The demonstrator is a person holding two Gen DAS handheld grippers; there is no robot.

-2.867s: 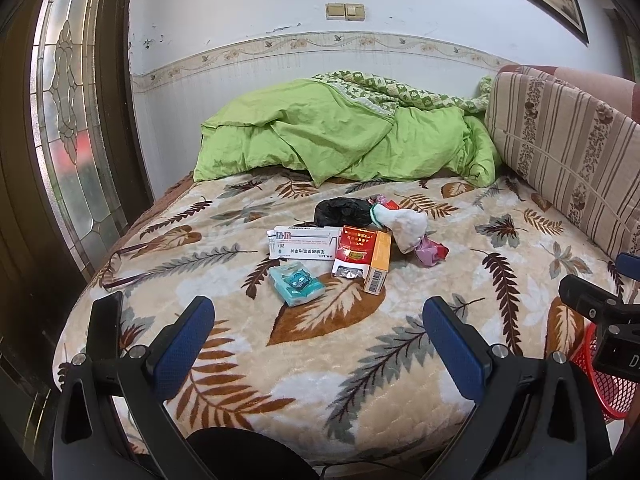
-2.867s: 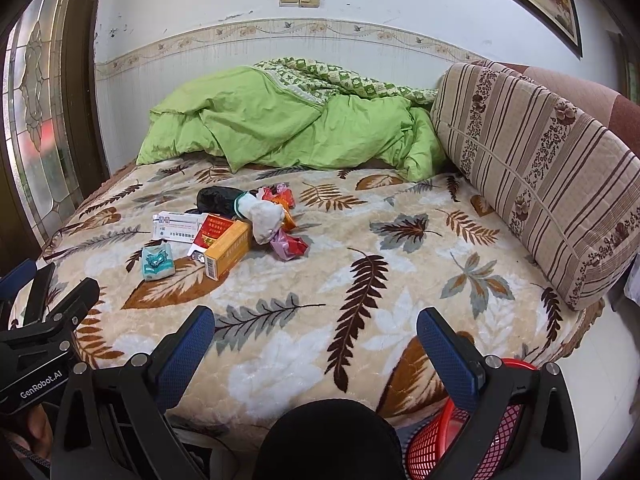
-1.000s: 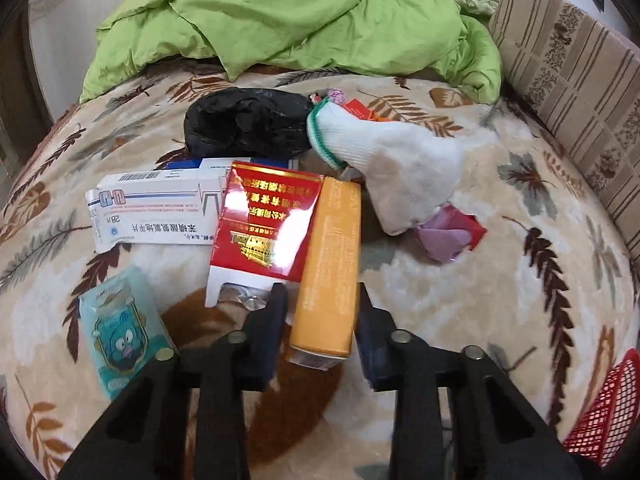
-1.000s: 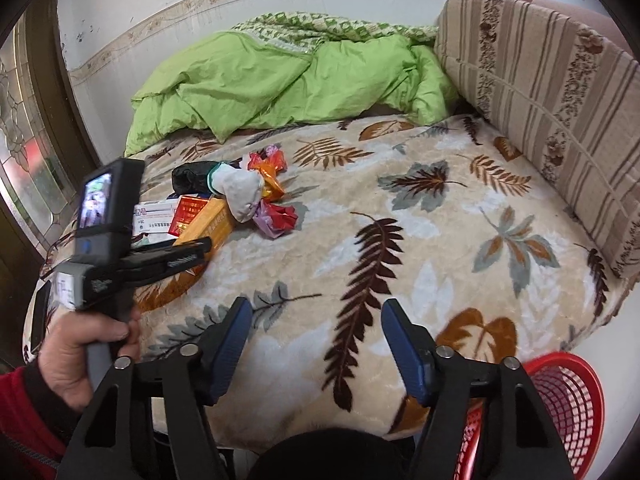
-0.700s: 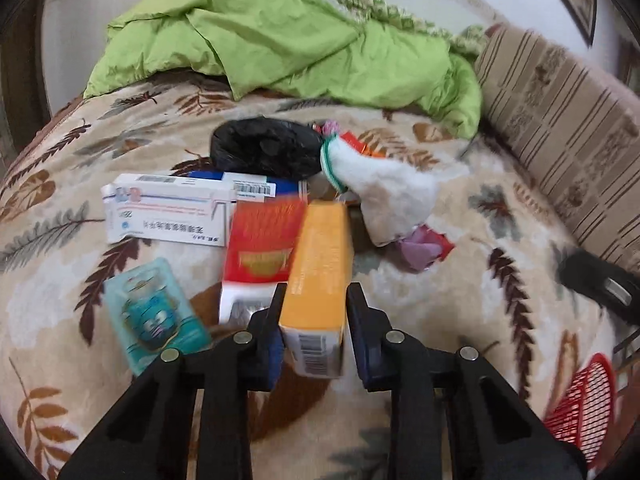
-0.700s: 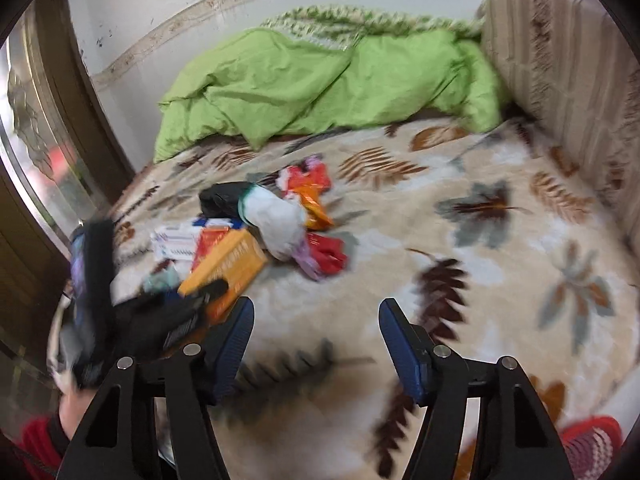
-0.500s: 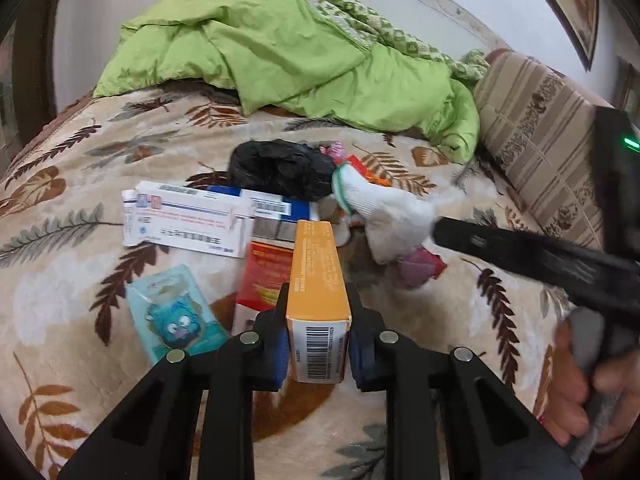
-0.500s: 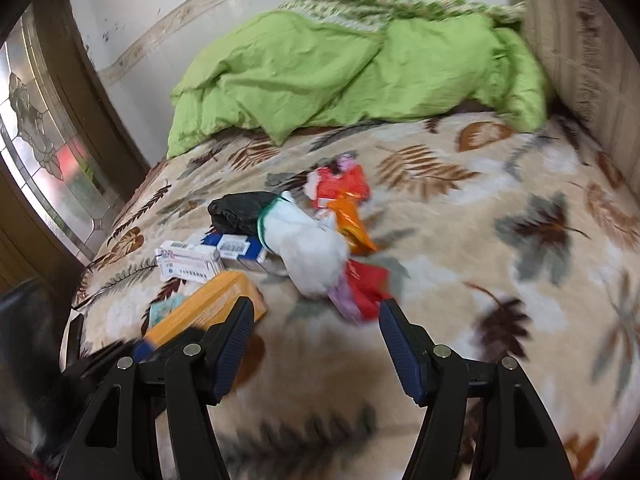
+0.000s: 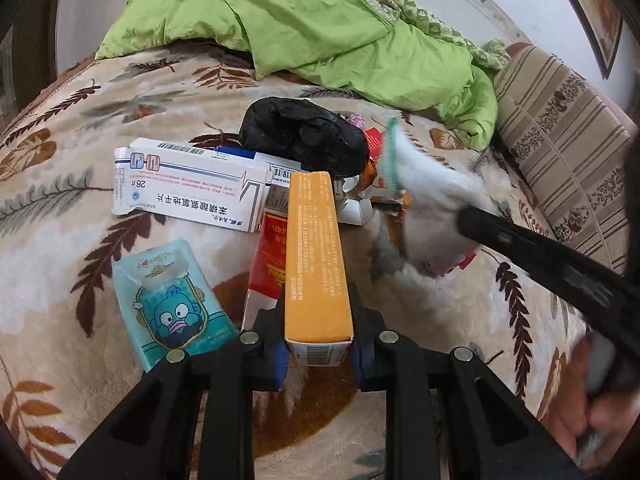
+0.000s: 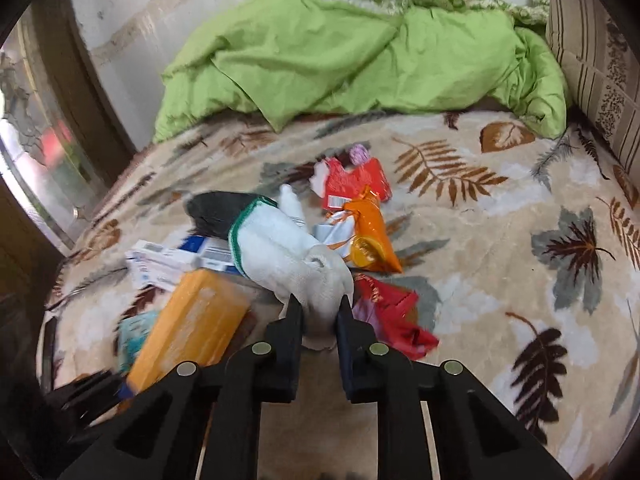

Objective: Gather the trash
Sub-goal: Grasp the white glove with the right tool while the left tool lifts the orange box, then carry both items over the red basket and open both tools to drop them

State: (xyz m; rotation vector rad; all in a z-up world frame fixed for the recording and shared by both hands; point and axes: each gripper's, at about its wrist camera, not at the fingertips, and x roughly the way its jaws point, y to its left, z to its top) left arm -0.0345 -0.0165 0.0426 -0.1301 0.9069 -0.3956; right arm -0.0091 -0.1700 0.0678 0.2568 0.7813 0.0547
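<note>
My left gripper (image 9: pixel 318 340) is shut on the near end of a long orange box (image 9: pixel 314 256), which is lifted above the bed; the box also shows in the right wrist view (image 10: pixel 188 320). My right gripper (image 10: pixel 320 320) is shut on the toe end of a white glove with a green cuff (image 10: pixel 284 256), blurred in the left wrist view (image 9: pixel 424 184). Around them lie a black bag (image 9: pixel 304 140), a white medicine box (image 9: pixel 188 184), a red carton (image 9: pixel 272 256), a teal cartoon packet (image 9: pixel 172 300), an orange wrapper (image 10: pixel 368 236) and red wrappers (image 10: pixel 392 316).
The trash lies on a leaf-patterned bed cover (image 10: pixel 500 240). A crumpled green duvet (image 10: pixel 340 60) fills the far side. A striped headboard cushion (image 9: pixel 568 128) runs along the right. A dark door frame with glass (image 10: pixel 48 152) stands at the left.
My left gripper closed on the orange box and lifted its near end. My right gripper moved in from the bed's edge and closed on the white glove.
</note>
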